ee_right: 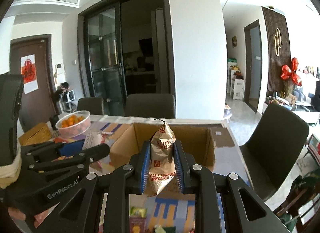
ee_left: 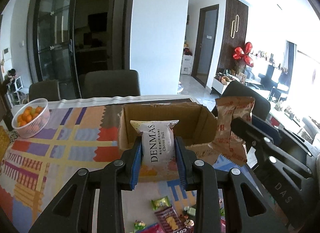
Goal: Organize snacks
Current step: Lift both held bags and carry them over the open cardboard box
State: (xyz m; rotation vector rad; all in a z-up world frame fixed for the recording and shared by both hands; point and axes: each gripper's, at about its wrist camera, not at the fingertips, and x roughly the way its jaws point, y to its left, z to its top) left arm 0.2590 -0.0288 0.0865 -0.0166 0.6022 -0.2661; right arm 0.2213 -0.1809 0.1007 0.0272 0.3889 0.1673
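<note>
Clearly both fingers grip packets, left gripper (ee_left: 158, 149) the Denmas bag (ee_left: 158, 143), right gripper (ee_right: 162, 163) the half-hidden biscuit bag (ee_right: 162, 153).

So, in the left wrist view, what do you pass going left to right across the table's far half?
Basket of oranges → Denmas Cheese Ball packet in the left hand-held gripper, before the cardboard box → Fortune Biscuits bag → right hand-held gripper.
</note>
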